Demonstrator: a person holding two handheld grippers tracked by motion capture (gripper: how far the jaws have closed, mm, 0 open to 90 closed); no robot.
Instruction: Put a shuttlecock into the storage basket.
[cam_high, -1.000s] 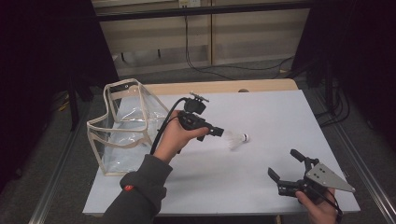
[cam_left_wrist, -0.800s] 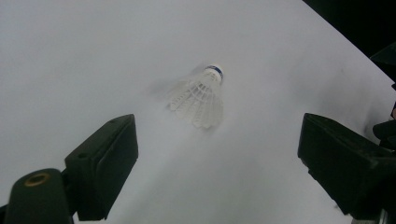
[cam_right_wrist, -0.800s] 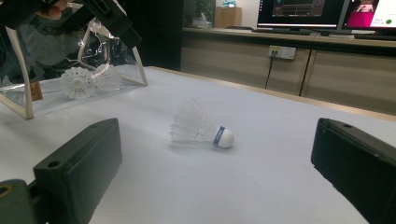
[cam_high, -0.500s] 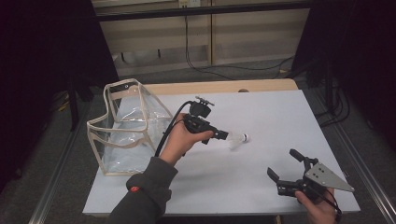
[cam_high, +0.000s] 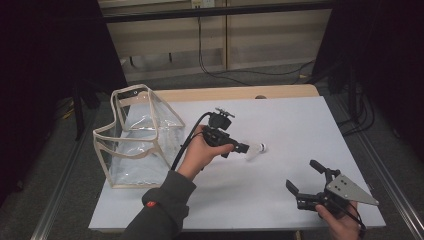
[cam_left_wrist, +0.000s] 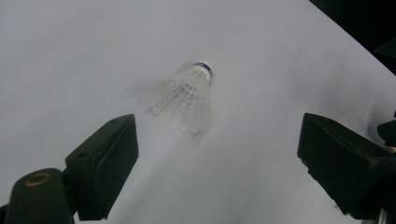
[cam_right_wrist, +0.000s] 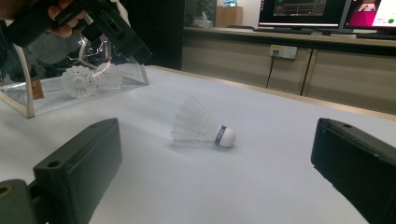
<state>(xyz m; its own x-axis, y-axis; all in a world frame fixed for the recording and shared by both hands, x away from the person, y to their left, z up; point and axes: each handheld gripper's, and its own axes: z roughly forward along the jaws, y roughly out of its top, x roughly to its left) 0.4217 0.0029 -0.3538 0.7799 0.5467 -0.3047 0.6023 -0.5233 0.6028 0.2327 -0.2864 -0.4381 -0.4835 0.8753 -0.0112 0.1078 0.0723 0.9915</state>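
- Shuttlecock (cam_high: 256, 150): white feather skirt, white rounded cork with a blue band; it lies on its side on the white table (cam_high: 300, 125), about mid-table, right of the clear bag (cam_high: 137, 137).
- Left gripper (cam_high: 245, 148): held low just beside the shuttlecock, pointing at it; jaws wide apart, nothing between the pads.
- Right gripper (cam_high: 304, 176): near the table's front right corner, well apart from the shuttlecock; jaws spread, holding nothing.
- Left gripper view: the shuttlecock (cam_left_wrist: 184, 98) from above, skirt toward the jaws, cork pointing away; feather ribs show.
- Right gripper view: the shuttlecock (cam_right_wrist: 201, 125) side-on, cork to the right; behind it the bag (cam_right_wrist: 70, 79) with another shuttlecock (cam_right_wrist: 79, 81) inside, and the left gripper (cam_right_wrist: 135, 49) above.
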